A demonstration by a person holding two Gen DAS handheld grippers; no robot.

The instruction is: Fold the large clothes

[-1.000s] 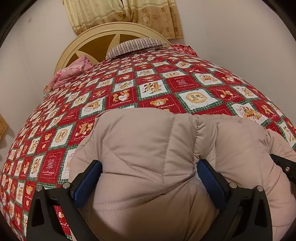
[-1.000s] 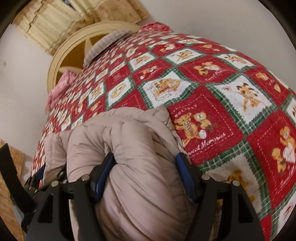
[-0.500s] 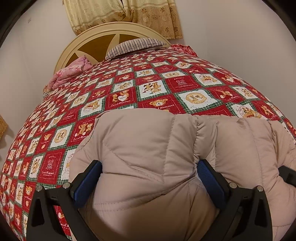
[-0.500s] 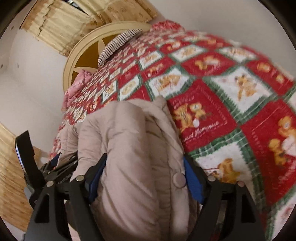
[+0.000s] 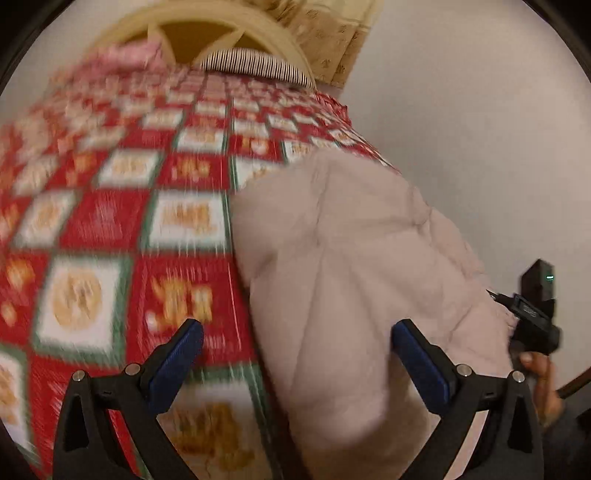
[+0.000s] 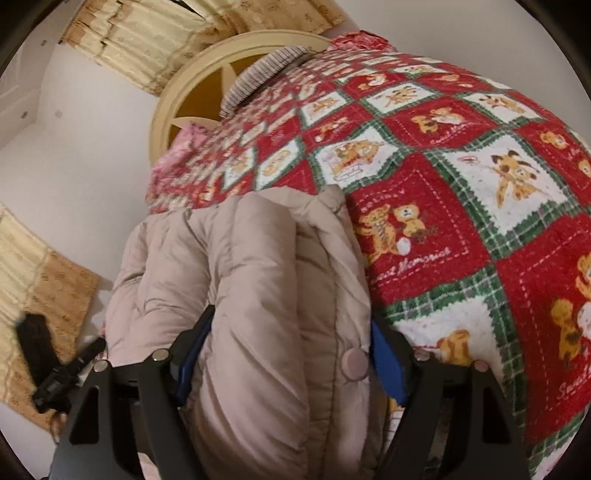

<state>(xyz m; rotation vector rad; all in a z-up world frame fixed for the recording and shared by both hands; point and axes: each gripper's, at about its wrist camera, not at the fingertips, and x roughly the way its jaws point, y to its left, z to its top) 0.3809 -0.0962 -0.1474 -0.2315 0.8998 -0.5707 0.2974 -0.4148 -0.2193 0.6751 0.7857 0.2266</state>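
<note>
White walls [image 6: 81, 155], cream headboard [image 6: 173, 99], yellow curtains [image 6: 140, 33]

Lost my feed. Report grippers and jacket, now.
Left gripper open, straddling the edge of the puffy beige quilted jacket. Right gripper clamped on its folded bulk. Jacket on the red teddy-bear patchwork bedspread. Nothing in the way.

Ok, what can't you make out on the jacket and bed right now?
Left wrist view: the quilt prints are smeared by motion blur.
Left wrist view: the jacket's near end runs off the bottom edge.
Right wrist view: the jacket bulges over the right gripper, hiding most of both pads.
Right wrist view: the pink bundle is too blurred to identify.
</note>
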